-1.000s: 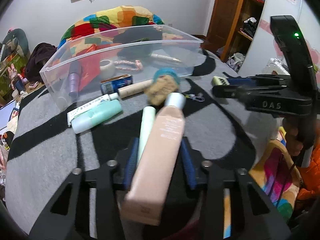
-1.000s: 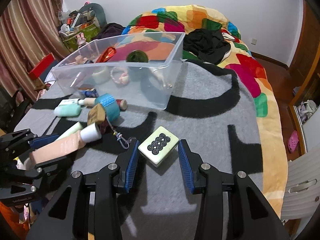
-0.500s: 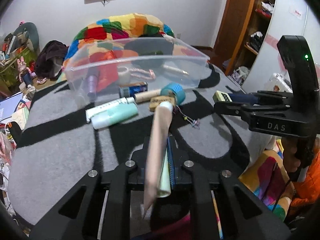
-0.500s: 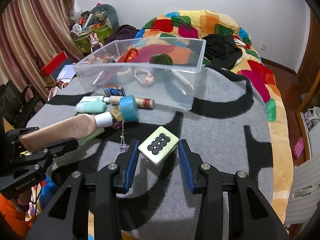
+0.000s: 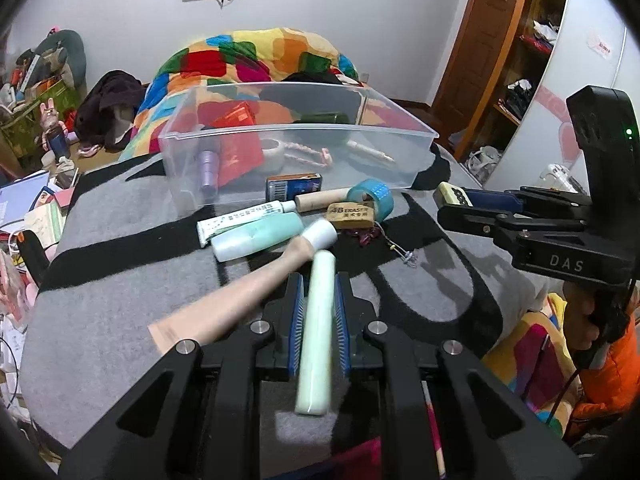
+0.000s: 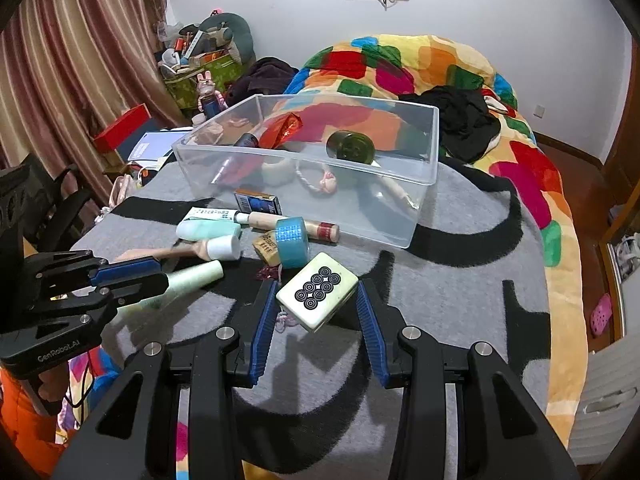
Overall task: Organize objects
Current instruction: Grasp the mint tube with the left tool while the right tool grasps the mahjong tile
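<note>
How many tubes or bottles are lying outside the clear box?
4. A pale green tube between the left gripper's fingers, a peach tube beside it, and a mint bottle and white tube nearer the clear box. Clutter may hide others.

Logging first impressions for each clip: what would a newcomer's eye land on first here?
Probably the big mahjong tile held between the right gripper's blue fingers, front and centre. Next, the pale green tube clamped in the left gripper, with a beige tube lying loose beside it. Behind both sits the clear plastic bin on the grey blanket, against a loud patchwork quilt.
</note>
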Tool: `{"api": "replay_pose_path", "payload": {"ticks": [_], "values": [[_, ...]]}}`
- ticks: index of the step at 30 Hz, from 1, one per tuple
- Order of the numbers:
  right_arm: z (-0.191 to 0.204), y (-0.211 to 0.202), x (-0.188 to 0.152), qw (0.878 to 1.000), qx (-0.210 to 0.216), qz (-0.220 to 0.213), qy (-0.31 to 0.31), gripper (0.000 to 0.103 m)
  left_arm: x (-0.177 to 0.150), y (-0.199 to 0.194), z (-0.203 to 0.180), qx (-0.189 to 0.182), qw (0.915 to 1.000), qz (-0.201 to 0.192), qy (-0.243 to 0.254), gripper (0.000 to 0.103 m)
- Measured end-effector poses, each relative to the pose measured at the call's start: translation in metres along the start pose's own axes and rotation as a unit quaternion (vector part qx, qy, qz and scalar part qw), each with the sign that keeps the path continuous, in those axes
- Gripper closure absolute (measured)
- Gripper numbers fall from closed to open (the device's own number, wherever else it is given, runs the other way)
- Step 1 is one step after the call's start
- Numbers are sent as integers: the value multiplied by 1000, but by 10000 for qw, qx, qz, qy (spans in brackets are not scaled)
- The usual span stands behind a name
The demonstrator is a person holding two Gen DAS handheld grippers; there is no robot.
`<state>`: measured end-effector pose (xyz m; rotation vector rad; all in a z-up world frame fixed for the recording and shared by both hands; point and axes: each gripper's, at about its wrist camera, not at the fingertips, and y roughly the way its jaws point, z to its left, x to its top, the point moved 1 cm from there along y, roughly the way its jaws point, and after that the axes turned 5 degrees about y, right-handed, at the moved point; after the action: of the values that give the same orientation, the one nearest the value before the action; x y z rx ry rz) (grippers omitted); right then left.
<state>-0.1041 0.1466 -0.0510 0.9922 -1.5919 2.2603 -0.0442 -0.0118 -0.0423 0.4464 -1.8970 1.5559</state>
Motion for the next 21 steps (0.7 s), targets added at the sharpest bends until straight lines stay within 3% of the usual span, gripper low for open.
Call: {"api": "replay_pose_path", "payload": {"ticks": [6, 14, 21], "values": [[3, -2, 7, 10000, 36, -80, -33, 66, 1, -3, 3, 18, 10000, -22, 32, 88], [7, -4, 17, 9998, 51, -207, -45, 66, -11, 26, -8, 5, 9989, 398, 248, 87], [-2, -3, 36, 9993, 42, -356, 110, 66, -8, 20, -18, 227, 9989, 139, 382, 88]]}}
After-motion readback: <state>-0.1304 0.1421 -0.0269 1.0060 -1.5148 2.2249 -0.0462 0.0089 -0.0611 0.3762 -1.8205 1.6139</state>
